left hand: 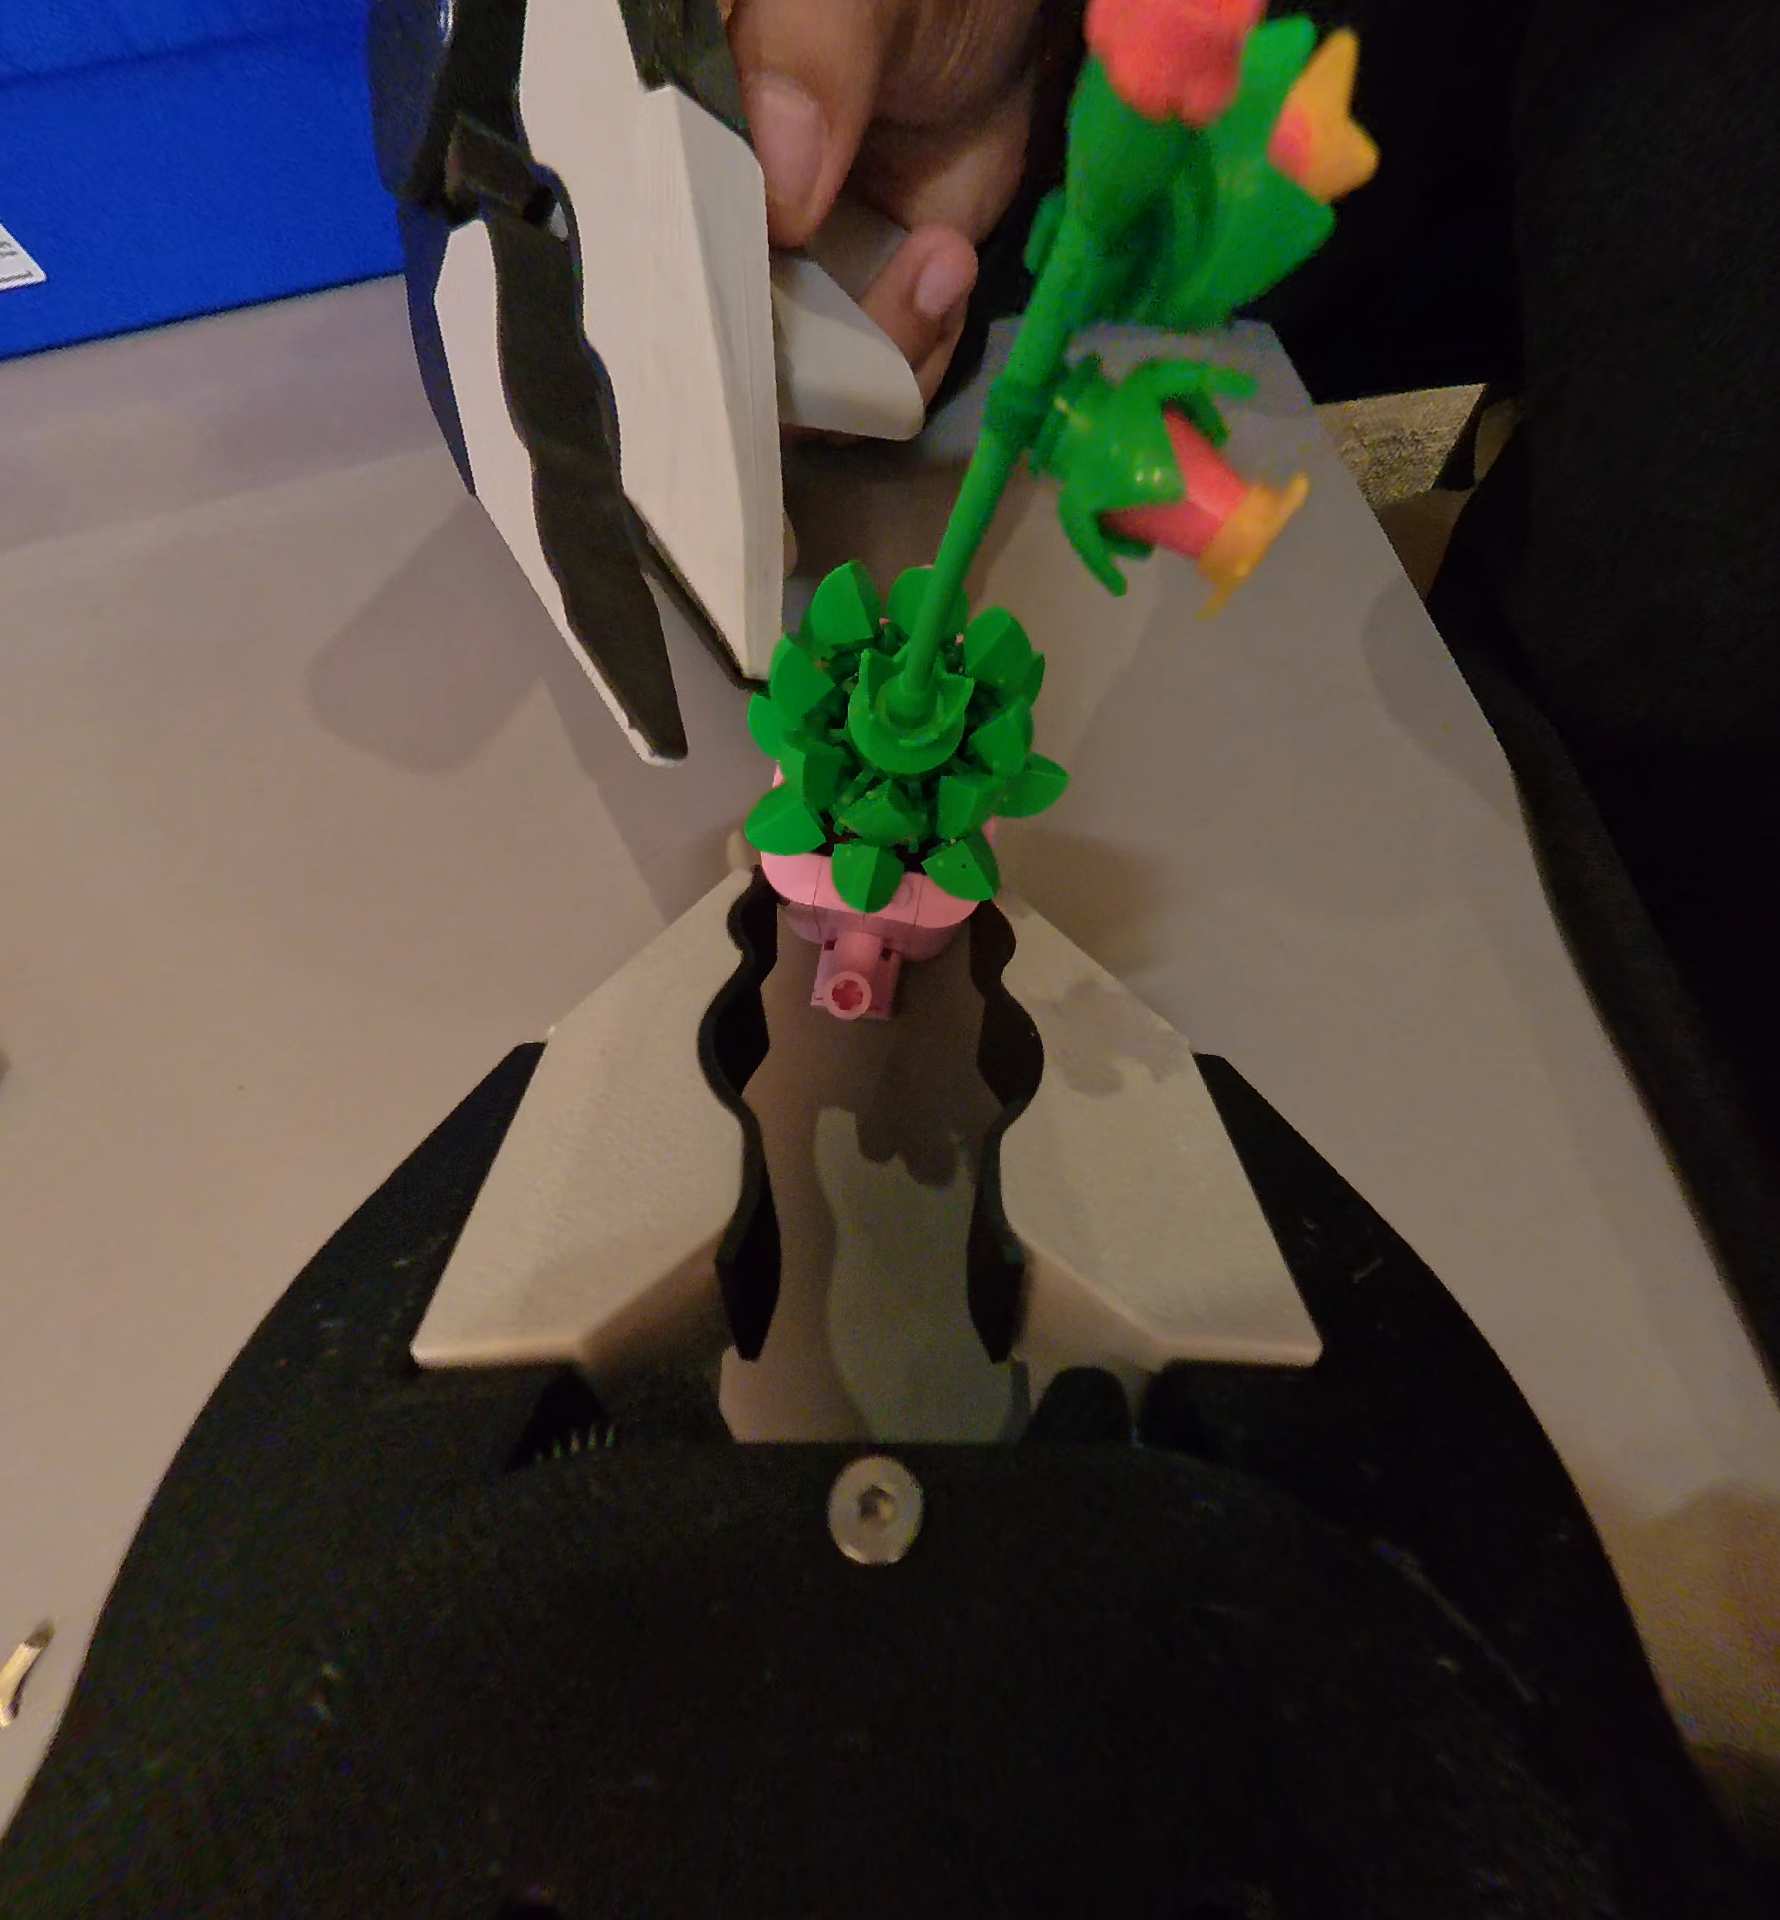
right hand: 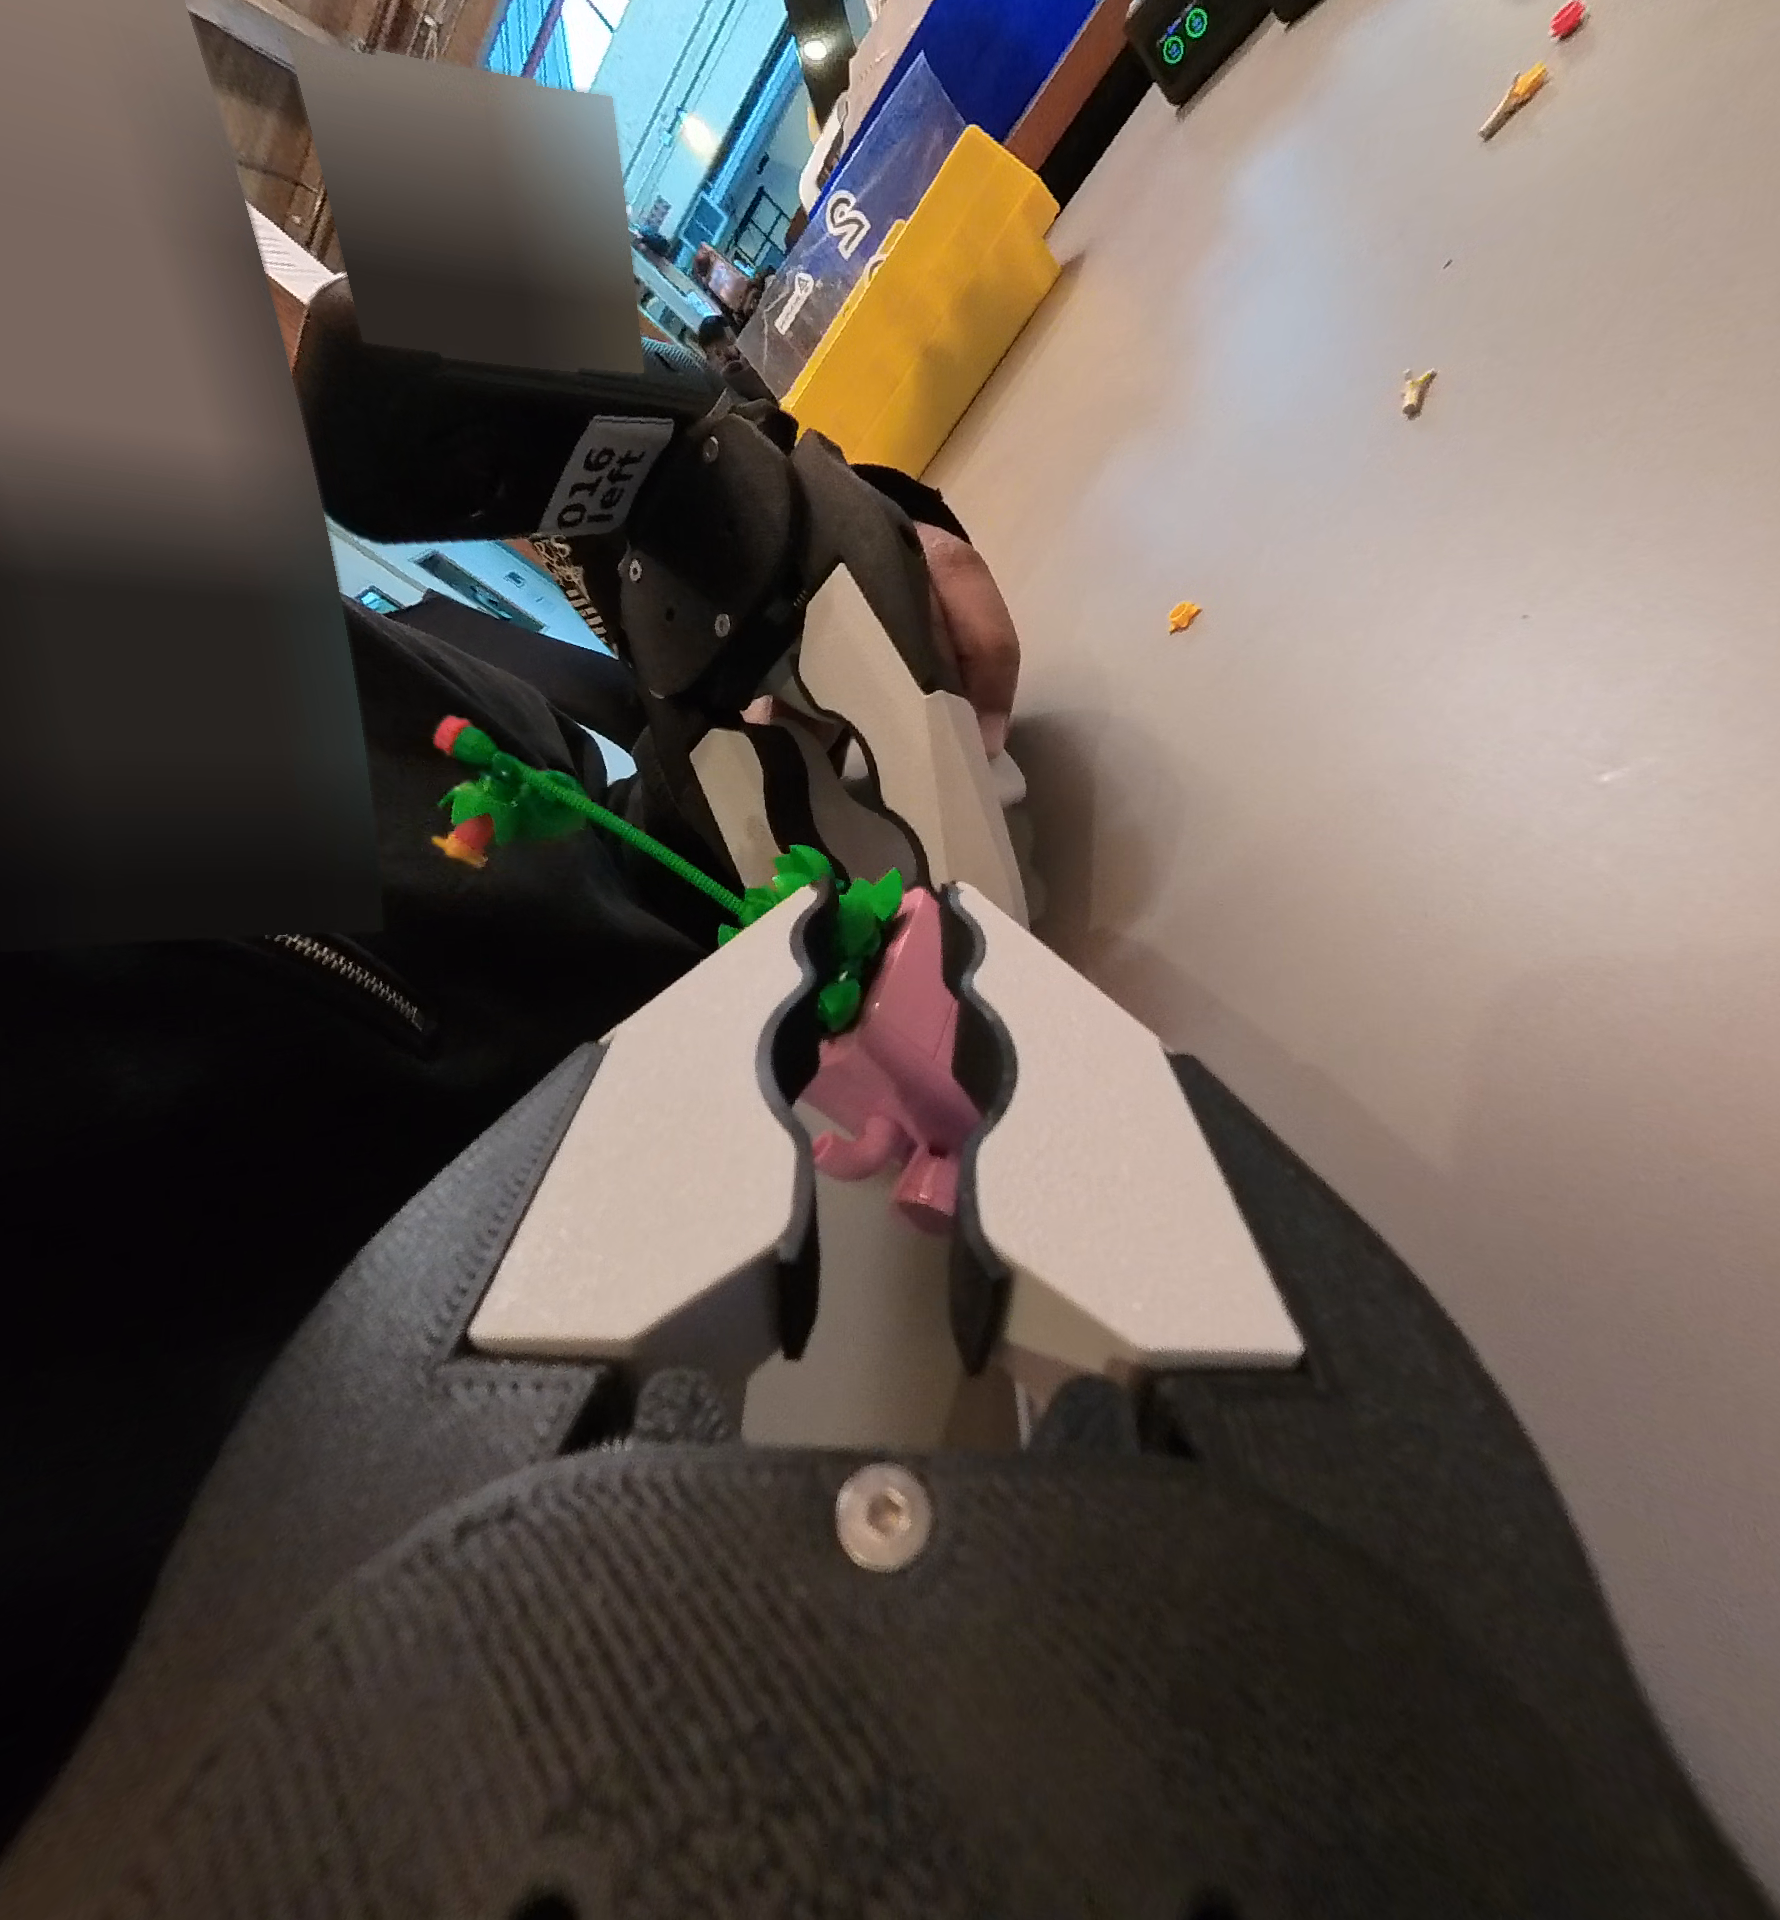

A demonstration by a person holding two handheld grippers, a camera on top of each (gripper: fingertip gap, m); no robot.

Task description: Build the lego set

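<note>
Your left gripper (left hand: pixel 870 909) has its fingertips closed on the pink lego pot (left hand: pixel 922 920), one tip against each side, and holds it above the table. The pot carries one rosette of green leaves (left hand: pixel 886 748), and one green stem (left hand: pixel 969 520) rises from its centre, up and to the right of your jaws. The stem bears three blossoms (left hand: pixel 1208 509): two pink with yellow rims and one red at the top. Your right gripper (right hand: pixel 881 935) meets the same pot from the other side. In its own view the pot fills the gap between the pads, but from the left its fingers seem to lie beside the leaves, so you cannot tell whether it is clamped. Past both jaws lies the grey table (right hand: pixel 1488 831), with four loose small pieces (right hand: pixel 1184 615) scattered well apart from the pot. One yellow bin (right hand: pixel 927 301), one blue box (right hand: pixel 917 156) and one black device (right hand: pixel 1182 42) stand at its far edge. A black zipped jacket (right hand: pixel 346 1039) is close beside the plant, and behind it is a bright room with large windows.
</note>
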